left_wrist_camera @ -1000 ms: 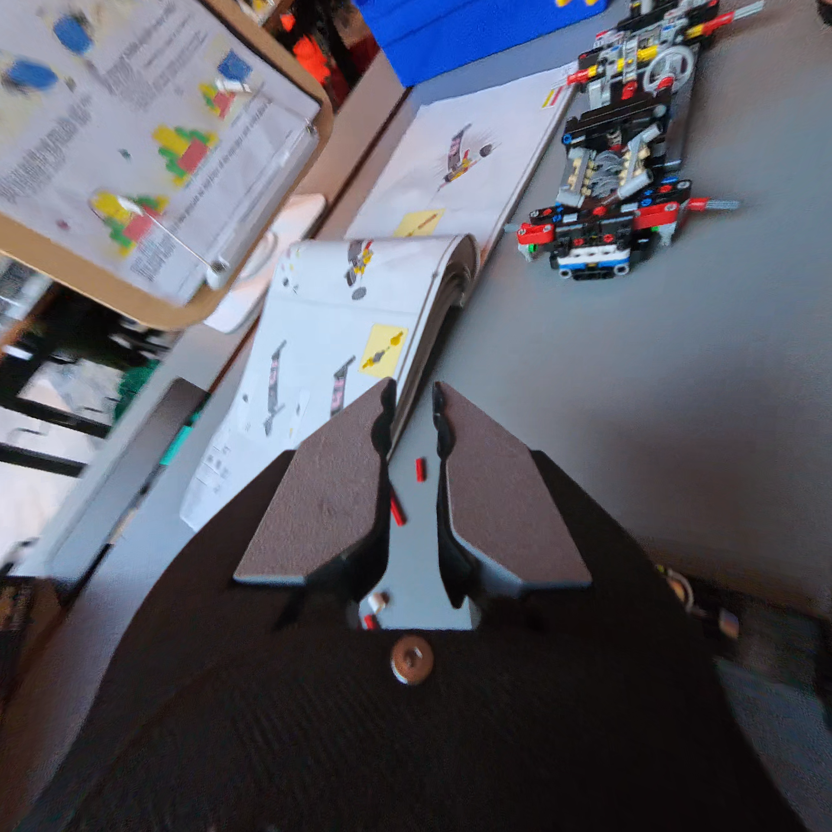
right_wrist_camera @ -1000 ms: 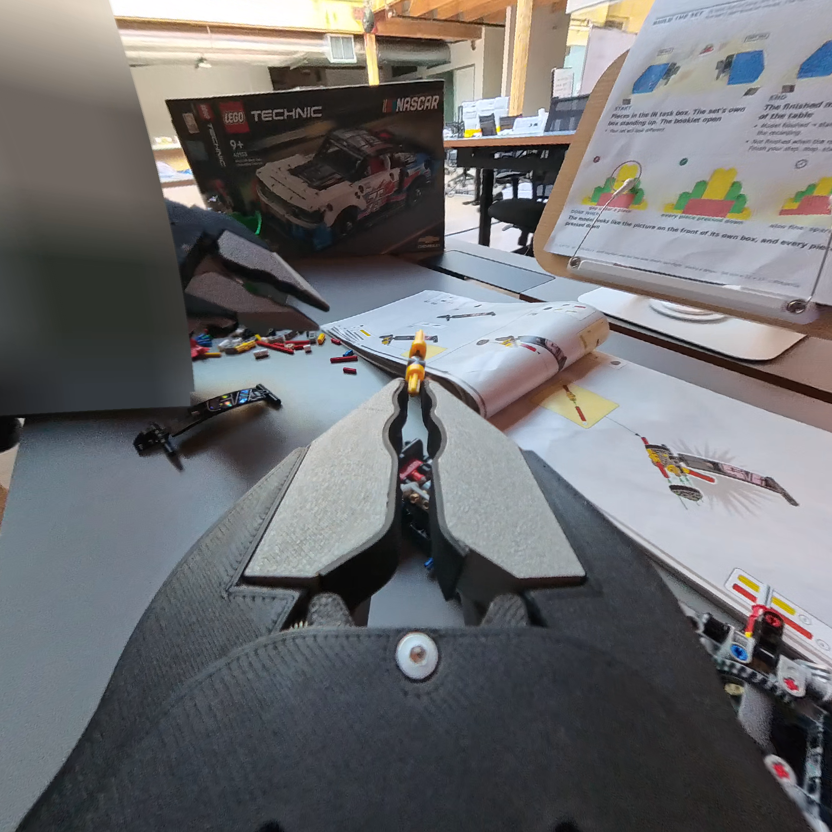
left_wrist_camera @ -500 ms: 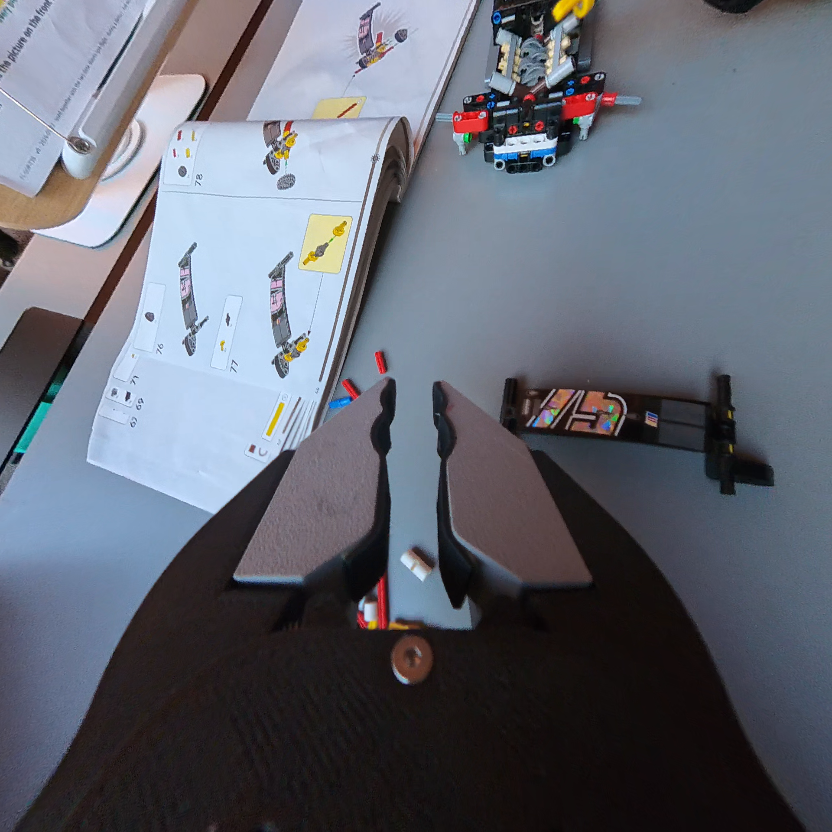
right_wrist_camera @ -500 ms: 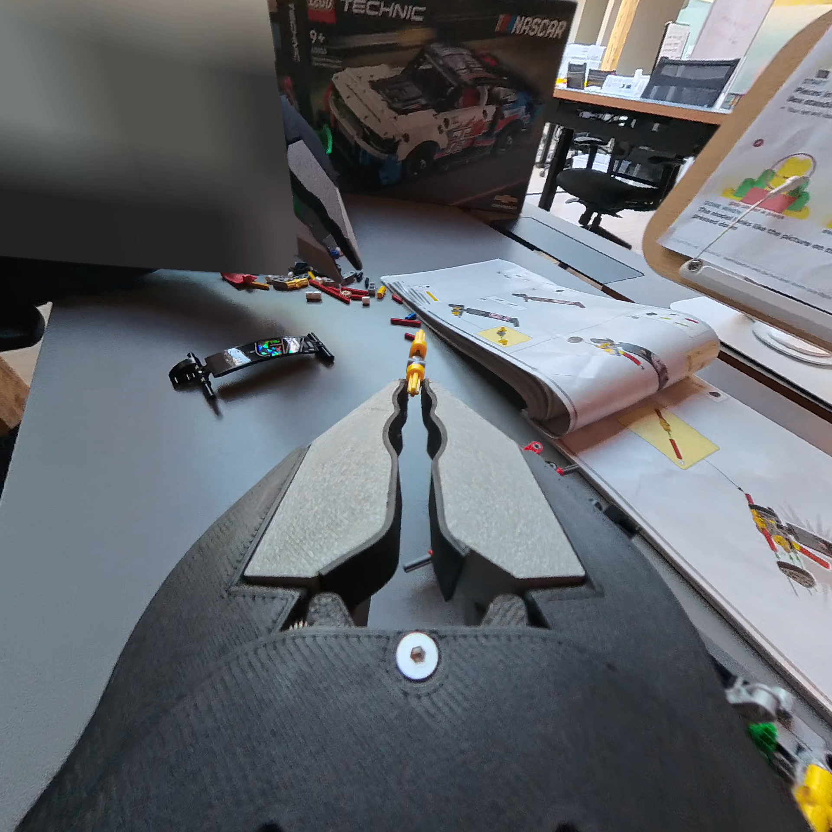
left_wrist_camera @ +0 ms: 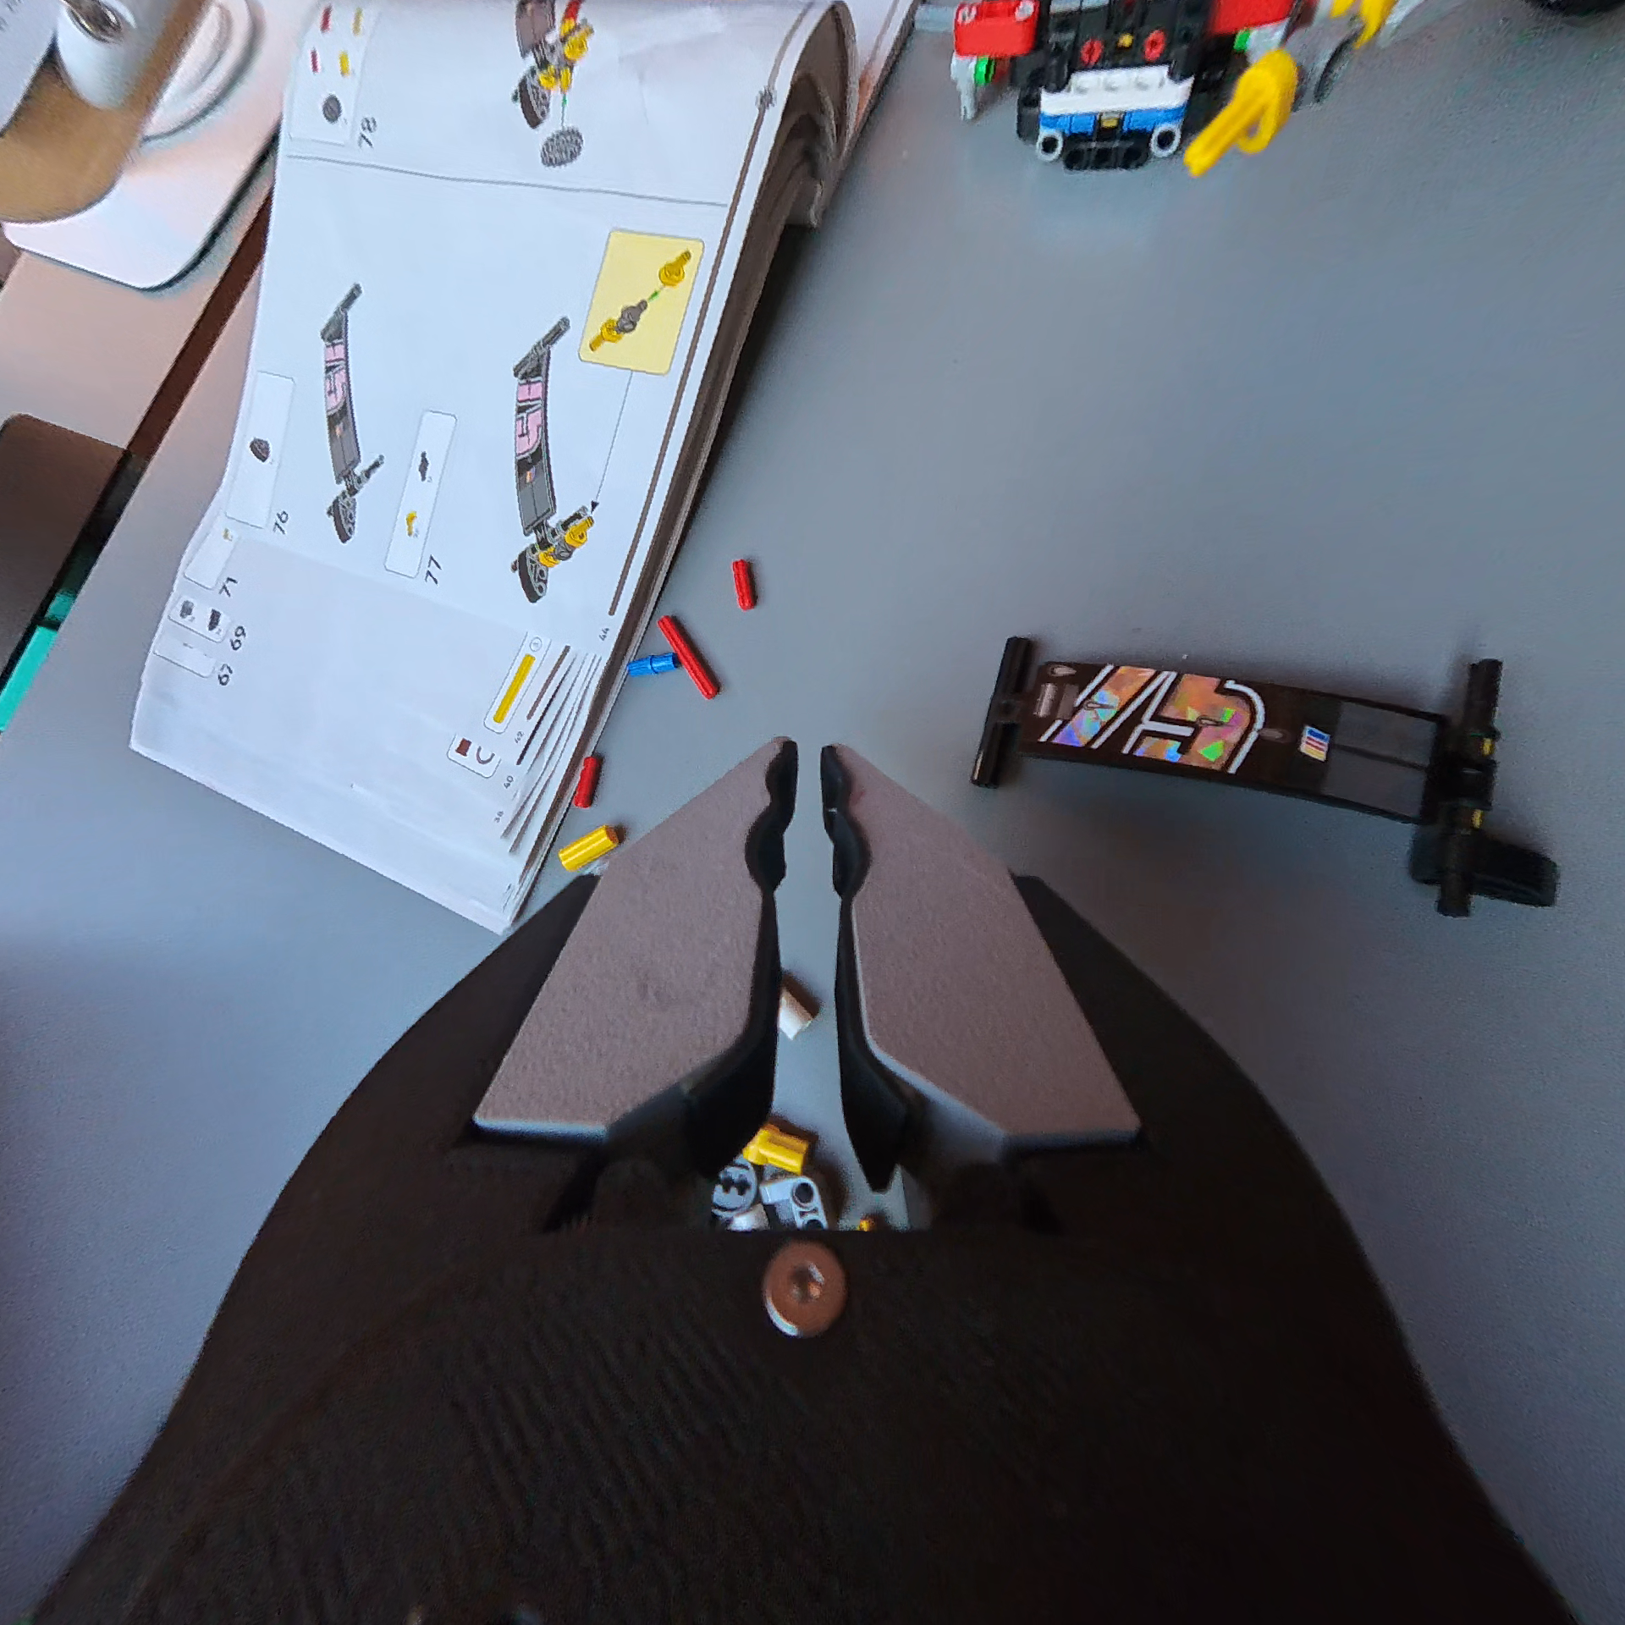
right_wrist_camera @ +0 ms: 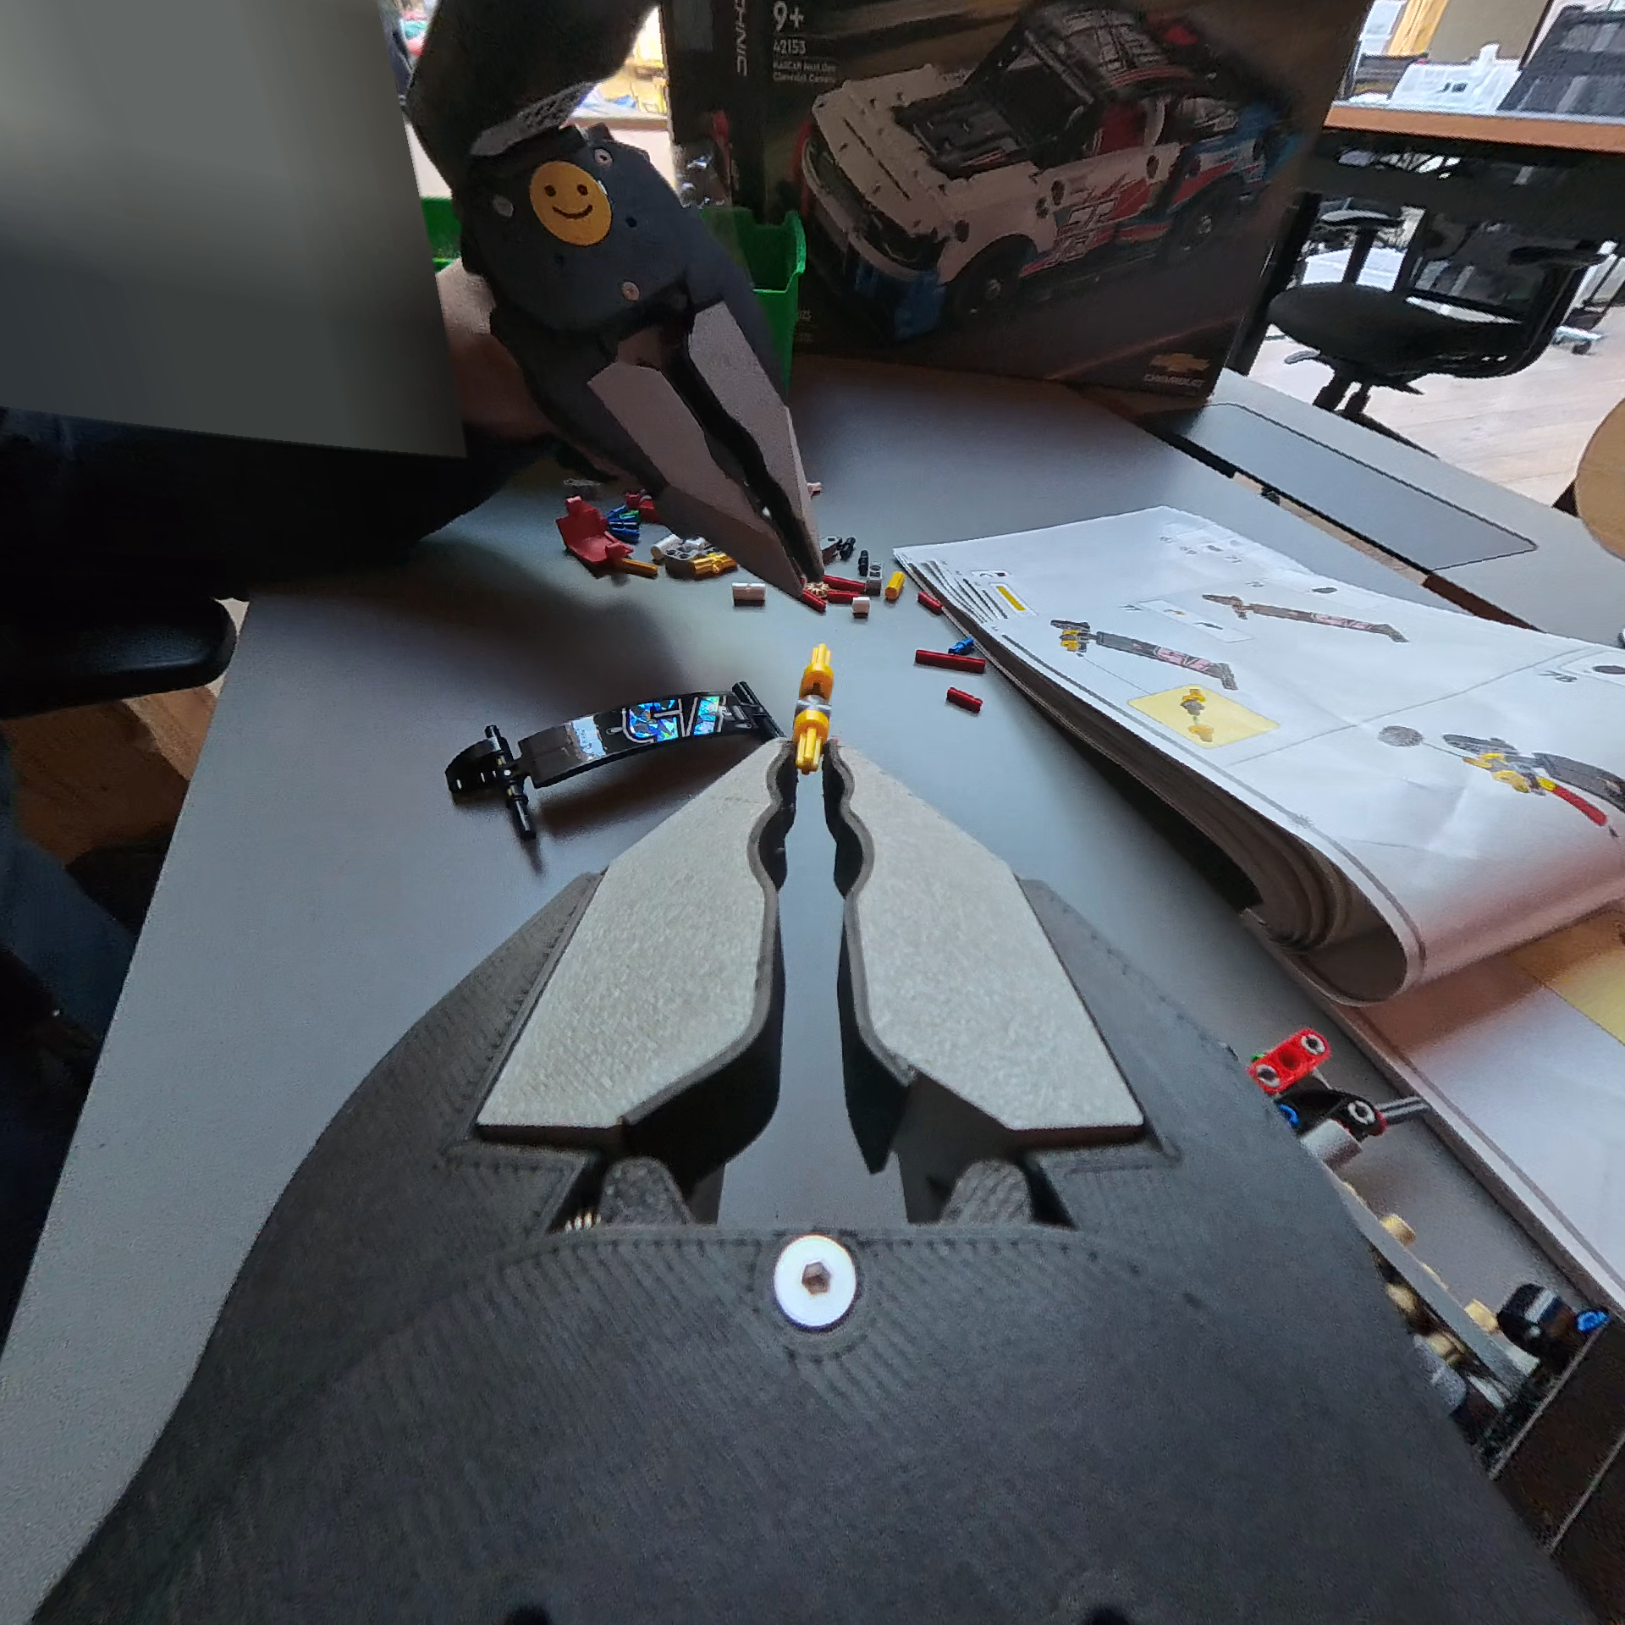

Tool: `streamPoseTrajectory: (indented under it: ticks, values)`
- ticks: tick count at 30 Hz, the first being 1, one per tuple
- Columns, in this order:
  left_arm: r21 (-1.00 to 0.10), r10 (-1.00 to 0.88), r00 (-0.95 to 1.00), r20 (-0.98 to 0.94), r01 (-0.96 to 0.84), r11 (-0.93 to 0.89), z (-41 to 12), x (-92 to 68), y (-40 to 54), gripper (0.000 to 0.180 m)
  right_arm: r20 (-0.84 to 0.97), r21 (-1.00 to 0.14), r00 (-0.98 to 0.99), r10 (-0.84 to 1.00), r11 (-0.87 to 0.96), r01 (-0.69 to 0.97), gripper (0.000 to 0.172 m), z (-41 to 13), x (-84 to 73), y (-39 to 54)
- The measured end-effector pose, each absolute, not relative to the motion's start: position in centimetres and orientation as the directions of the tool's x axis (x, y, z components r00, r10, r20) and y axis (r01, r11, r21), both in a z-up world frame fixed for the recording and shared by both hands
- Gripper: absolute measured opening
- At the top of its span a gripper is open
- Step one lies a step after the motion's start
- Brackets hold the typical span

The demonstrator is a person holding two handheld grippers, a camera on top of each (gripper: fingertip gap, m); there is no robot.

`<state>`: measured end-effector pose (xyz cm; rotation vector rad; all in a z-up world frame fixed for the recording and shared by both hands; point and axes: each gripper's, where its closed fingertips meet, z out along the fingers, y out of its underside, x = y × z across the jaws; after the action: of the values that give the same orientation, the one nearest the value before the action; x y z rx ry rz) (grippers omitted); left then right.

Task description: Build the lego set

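Counting tongs: two are seen; the right tongs (right_wrist_camera: 811,756) are clamped on one small rod, and the left tongs (right_wrist_camera: 809,580) are drawn almost together, only a sliver showing between the tips.
Held thing: a yellow rod (right_wrist_camera: 813,703) made of two yellow ends joined by a grey middle; it is gripped by its near end and stands out past the tips, above the grey surface (left_wrist_camera: 1143,440).
Left tips: lowered to the surface at the edge of a heap of small parts (right_wrist_camera: 651,545); whether a part is pinched cannot be told.
Loose pins by the booklet: three red pins (left_wrist_camera: 688,655), one blue pin (left_wrist_camera: 651,664) and one yellow pin (left_wrist_camera: 587,848) are counted.
Black panel: one curved black panel (right_wrist_camera: 633,725) with a shiny foil sticker lies flat, just left of the held rod.
Around: one open booklet (left_wrist_camera: 457,440), one half-built model (left_wrist_camera: 1108,97), one upright box (right_wrist_camera: 1011,176) and one green bin (right_wrist_camera: 765,255) are placed about.
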<state>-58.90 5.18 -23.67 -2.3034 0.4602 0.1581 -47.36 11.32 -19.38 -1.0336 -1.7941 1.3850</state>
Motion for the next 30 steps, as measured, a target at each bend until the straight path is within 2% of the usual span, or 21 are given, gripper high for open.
streamPoseTrajectory:
  ticks: [10, 30]
  values:
    - [-0.644, -0.288, 0.925, -0.249, -0.38, -0.664, -24.8, -58.7, 5.5, 0.001, -0.081, -0.979, -0.479, 0.874, 0.021, 0.203, 0.003, -18.6, -47.2, 12.7]
    - [-0.633, -0.289, 0.922, -0.256, -0.386, -0.671, -25.1, -58.9, 5.4, 0.0, -0.045, -0.978, -0.453, 0.89, 0.053, 0.202, 0.003, -18.7, -47.2, 13.2]
